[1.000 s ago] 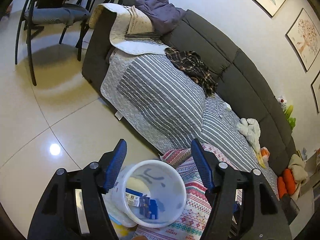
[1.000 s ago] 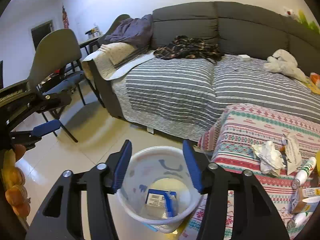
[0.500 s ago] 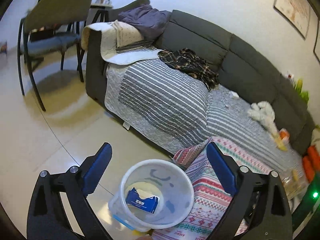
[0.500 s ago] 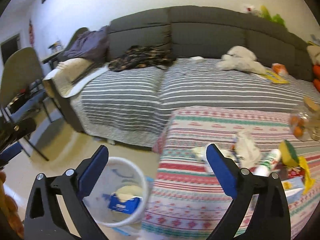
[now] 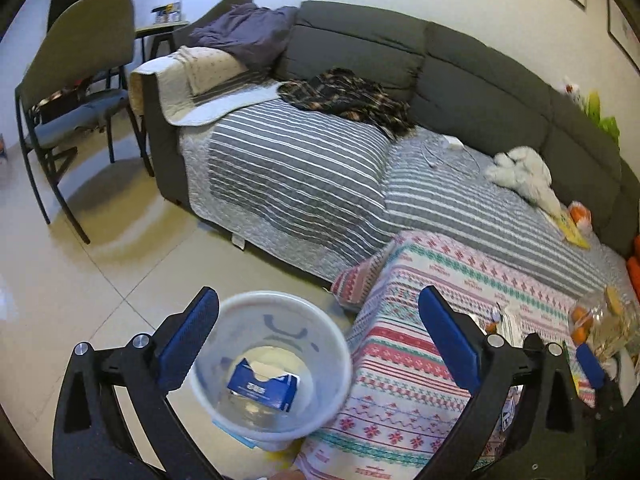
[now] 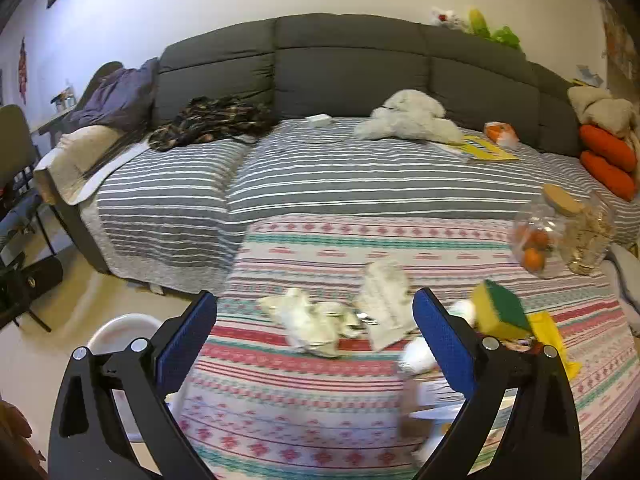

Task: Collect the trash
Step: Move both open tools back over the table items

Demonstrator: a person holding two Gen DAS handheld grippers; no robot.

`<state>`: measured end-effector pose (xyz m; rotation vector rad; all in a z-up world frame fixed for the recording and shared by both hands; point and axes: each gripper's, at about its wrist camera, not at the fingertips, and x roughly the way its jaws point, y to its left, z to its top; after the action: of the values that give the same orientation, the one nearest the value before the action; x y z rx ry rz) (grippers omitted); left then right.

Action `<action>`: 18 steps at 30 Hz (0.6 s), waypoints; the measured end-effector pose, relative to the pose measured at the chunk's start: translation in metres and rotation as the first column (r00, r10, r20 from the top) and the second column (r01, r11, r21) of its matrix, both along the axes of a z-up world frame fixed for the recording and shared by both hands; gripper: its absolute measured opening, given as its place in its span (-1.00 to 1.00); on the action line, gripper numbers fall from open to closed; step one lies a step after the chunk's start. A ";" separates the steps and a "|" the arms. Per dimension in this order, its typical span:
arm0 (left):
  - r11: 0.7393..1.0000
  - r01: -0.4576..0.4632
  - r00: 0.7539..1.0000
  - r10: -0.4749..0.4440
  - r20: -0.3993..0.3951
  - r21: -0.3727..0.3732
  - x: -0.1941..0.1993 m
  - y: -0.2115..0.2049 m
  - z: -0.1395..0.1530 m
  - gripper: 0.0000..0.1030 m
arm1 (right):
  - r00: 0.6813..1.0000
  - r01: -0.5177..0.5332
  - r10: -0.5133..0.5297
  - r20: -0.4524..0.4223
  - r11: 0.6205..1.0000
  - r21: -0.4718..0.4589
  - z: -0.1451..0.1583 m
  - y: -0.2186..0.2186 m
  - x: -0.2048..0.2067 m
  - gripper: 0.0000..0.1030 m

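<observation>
Left gripper (image 5: 318, 318): jaws spread wide, nothing between the blue pads. It hangs over the white bin (image 5: 271, 364), which stands on the tiled floor (image 5: 80, 272) just beside the corner of the patterned cloth (image 5: 404, 360). The bin's rim sits between the two fingers in the left wrist view but neither pad touches it. Inside the bin: a blue box (image 5: 262, 386) lying on the bottom, plus a pale scrap partly under it; what that scrap is cannot be told

Right gripper (image 6: 314, 318): jaws spread wide, empty. It points at the patterned cloth (image 6: 320, 392) where the loose trash lies: a crumpled paper wad (image 6: 310, 322) with a flat, creased paper sheet (image 6: 382, 308) just to its right, the two touching or nearly so. Both lie between the fingers in the right wrist view, clear of the pads

Right of the right finger: a yellow sponge with green top (image 6: 500, 310), a white blurred item (image 6: 418, 356) near it, identity unclear. Clear jar with a cork lid (image 6: 560, 236) stands farther right on the cloth. The bin (image 6: 120, 330) shows at lower left, partly behind the left finger

Behind: grey sofa (image 6: 348, 68) with striped cover, a white plush toy (image 6: 408, 118) on it
</observation>
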<state>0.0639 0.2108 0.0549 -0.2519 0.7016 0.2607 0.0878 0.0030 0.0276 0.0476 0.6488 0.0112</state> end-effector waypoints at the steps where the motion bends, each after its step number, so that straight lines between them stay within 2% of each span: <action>1: 1.000 0.011 1.000 -0.011 -0.005 0.012 0.002 -0.008 -0.002 0.86 | 1.000 0.012 -0.012 0.001 1.000 -0.005 0.000 -0.007 0.000 0.86; 18: 0.985 0.167 0.983 -0.163 -0.084 0.044 0.036 -0.111 -0.032 0.86 | 0.990 0.136 -0.138 -0.039 0.990 -0.034 -0.019 -0.105 -0.001 0.86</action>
<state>0.0997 0.1002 0.0230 -0.1344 0.7896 0.1306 0.0871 -0.1022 0.0091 0.0625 0.6852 -0.1328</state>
